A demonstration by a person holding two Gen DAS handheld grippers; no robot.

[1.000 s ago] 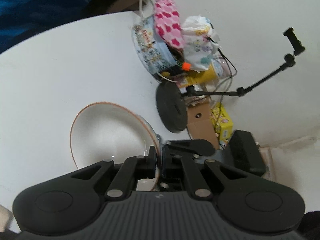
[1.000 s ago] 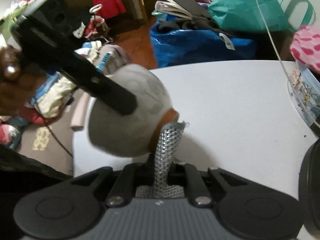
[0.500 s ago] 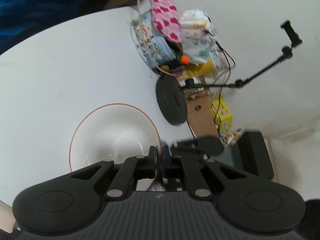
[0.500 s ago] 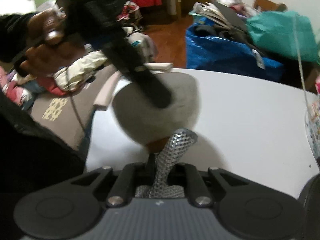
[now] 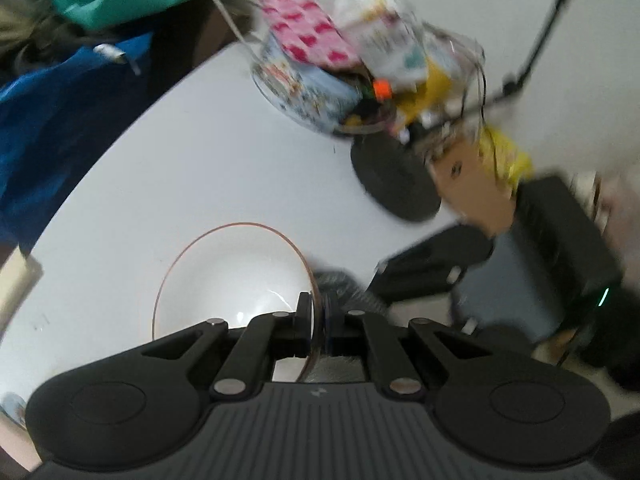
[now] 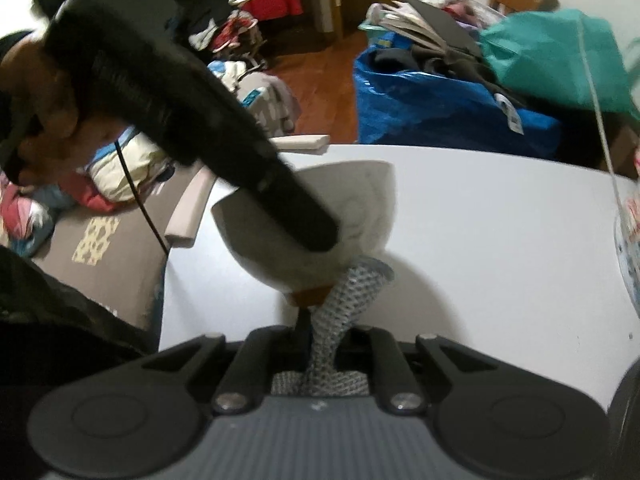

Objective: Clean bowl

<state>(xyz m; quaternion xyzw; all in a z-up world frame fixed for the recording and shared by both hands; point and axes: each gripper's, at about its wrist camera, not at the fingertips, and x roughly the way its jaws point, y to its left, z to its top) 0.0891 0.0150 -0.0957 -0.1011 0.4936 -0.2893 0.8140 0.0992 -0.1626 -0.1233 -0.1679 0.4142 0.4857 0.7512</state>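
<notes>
A white bowl [image 5: 232,280] with a thin orange rim hangs just above the white table [image 5: 200,140]. My left gripper [image 5: 318,312] is shut on its rim. In the right wrist view the bowl [image 6: 360,200] is tilted, its grey-white outside and foot ring facing the camera. There a hand [image 6: 40,92] holds the left gripper [image 6: 312,232], which comes in from the upper left. My right gripper [image 6: 324,336] is shut on a silver mesh scrubber [image 6: 340,308]. The scrubber's top touches the bowl's underside by the rim. The scrubber [image 5: 340,280] also shows behind the bowl's rim.
At the table's far side stand a printed tin [image 5: 304,88] under pink-heart cloth, a black round stand base [image 5: 396,176] with a jointed arm, a cardboard box [image 5: 472,188] and a yellow pack [image 5: 504,156]. Blue [image 6: 440,108] and teal [image 6: 552,56] bags sit beyond the edge.
The left gripper has risen and rolled with the bowl. In the right wrist view the bowl has tipped, so its foot ring now faces the camera. The scrubber stays against it.
</notes>
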